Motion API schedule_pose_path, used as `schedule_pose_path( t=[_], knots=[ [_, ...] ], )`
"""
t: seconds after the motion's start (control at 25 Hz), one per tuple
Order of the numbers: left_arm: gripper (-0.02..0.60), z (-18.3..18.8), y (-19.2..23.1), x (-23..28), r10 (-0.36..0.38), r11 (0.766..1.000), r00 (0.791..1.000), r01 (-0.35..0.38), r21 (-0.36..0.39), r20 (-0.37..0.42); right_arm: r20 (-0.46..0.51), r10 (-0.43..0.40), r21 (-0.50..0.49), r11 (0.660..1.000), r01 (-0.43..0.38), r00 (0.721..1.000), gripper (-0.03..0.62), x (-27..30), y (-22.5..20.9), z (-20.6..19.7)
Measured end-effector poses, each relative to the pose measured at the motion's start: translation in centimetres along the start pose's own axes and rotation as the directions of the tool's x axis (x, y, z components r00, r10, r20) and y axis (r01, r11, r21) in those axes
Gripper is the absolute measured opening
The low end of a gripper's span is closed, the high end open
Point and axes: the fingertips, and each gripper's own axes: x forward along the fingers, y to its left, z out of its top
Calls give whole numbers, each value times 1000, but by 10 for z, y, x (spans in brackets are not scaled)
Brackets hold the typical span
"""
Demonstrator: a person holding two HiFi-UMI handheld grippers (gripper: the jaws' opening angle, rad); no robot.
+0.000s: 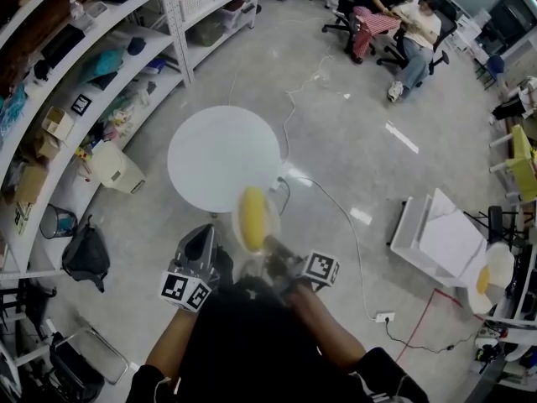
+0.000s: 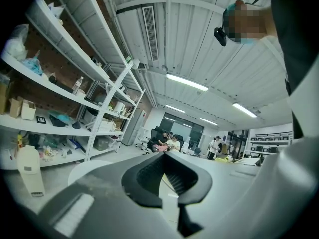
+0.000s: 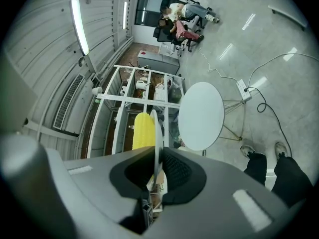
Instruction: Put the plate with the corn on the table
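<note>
A white plate (image 1: 270, 214) carrying a yellow corn cob (image 1: 251, 218) is held in the air just off the near edge of the round white table (image 1: 222, 158). My right gripper (image 1: 275, 250) is shut on the plate's rim. In the right gripper view the plate (image 3: 156, 133) stands edge-on between the jaws of the right gripper (image 3: 156, 171), with the corn (image 3: 143, 131) on its left face and the table (image 3: 202, 114) beyond. My left gripper (image 1: 199, 246) hangs beside it, left of the plate, holding nothing; in its own view the left gripper (image 2: 167, 176) looks shut and points up into the room.
Metal shelves (image 1: 92, 65) full of items line the left side. A white appliance (image 1: 116, 168) and a black bag (image 1: 86, 254) sit on the floor beside them. A cable runs to a power strip (image 1: 384, 316). A tipped white panel (image 1: 440, 233) lies at the right. Seated people (image 1: 403, 23) are far off.
</note>
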Motion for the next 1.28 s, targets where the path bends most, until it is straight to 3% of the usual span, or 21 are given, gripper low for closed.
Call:
schedule_pose_path(
  t=[0.28, 0.4, 0.56, 1.28],
  knots=[
    [6, 5, 27, 30, -12, 1000, 1000, 12, -13, -9, 21, -53, 25, 998, 52, 998, 44, 25, 2, 16],
    [6, 9, 41, 45, -19, 1000, 1000, 19, -12, -18, 29, -19, 7, 1000, 19, 999, 44, 43, 8, 27],
    [6, 18, 59, 65, -26, 1000, 999, 25, -15, -22, 38, -56, 27, 998, 55, 998, 44, 60, 11, 38],
    [5, 46, 145, 119, -91, 995, 994, 88, -43, -67, 127, -48, 26, 999, 45, 991, 44, 145, 36, 62]
  ],
)
